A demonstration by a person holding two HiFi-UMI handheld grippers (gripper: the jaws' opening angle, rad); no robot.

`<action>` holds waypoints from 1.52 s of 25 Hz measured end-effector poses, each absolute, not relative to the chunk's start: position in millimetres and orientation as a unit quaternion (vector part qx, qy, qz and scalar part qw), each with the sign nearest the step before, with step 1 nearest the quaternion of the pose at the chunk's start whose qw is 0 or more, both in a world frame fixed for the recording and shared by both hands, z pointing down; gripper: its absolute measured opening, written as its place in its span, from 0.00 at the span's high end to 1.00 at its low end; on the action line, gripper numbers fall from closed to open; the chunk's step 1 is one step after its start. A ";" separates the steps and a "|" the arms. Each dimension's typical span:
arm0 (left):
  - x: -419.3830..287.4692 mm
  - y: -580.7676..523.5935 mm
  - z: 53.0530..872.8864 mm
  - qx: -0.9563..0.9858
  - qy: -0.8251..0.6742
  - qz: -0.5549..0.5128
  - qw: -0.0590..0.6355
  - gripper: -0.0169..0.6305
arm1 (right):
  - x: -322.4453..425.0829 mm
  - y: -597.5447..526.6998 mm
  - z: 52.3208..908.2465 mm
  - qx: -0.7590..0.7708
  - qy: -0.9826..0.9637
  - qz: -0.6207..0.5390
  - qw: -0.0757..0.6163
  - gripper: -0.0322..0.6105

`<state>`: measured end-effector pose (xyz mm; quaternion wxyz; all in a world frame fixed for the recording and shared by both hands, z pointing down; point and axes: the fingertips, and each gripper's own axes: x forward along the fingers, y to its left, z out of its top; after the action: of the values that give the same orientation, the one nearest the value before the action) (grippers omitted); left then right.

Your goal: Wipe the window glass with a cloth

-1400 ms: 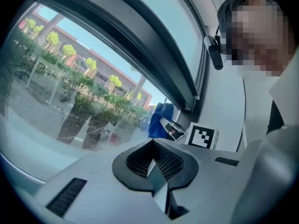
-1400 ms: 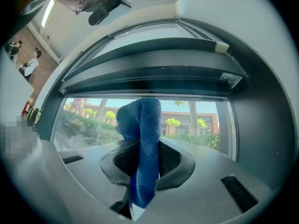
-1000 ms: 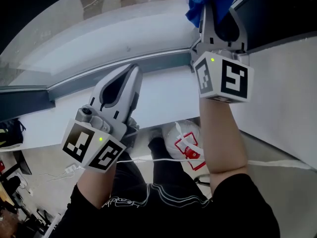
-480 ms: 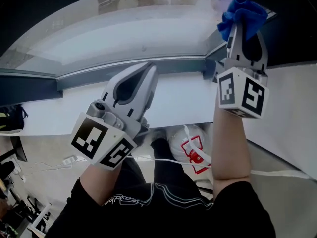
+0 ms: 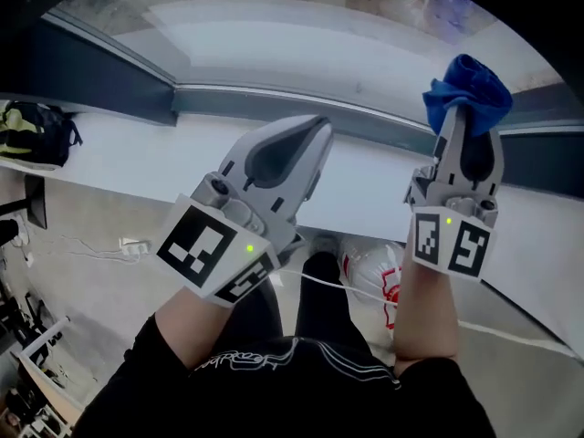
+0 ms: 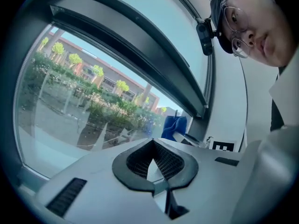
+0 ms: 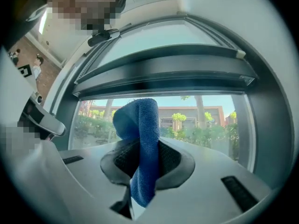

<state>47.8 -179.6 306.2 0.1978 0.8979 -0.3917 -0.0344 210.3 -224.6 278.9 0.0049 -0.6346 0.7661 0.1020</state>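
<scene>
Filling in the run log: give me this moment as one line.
right hand-held gripper: shut on cloth | left hand-held gripper: shut, empty | cloth: in front of window glass, contact unclear

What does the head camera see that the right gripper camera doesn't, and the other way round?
Only the head view shows the white bag on the floor and the person's legs. Only the right gripper view shows the green trees and the sky outside. Both show the blue cloth pinched in the right gripper, with the window glass beyond it.
</scene>
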 end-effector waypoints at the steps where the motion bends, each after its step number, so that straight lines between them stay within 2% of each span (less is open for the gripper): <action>1: 26.0 -179.6 307.3 0.892 -0.403 -0.035 0.199 0.96 | 186.8 -225.5 282.2 -0.624 0.775 0.096 0.006 0.85; 11: -165.5 -168.8 338.3 0.850 -0.483 -0.035 0.206 0.96 | -37.3 -229.1 326.2 -0.538 0.841 0.060 0.023 0.85; 22: -307.2 -164.5 367.9 0.824 -0.518 -0.035 0.226 0.96 | -231.2 -242.8 358.1 -0.488 0.872 0.038 0.033 0.85; 29: -352.8 -168.6 376.9 0.814 -0.534 -0.028 0.228 0.96 | -294.0 -270.8 367.1 -0.485 0.872 0.056 0.034 0.85; 38: -377.8 -160.6 384.6 0.799 -0.553 -0.032 0.235 0.97 | -328.4 -304.6 379.5 -0.493 0.867 0.074 0.009 0.85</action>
<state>-377.8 -160.6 384.6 0.2346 0.7988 -0.5531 -0.0322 -328.4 -304.6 379.5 0.0089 -0.4929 0.8669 0.0739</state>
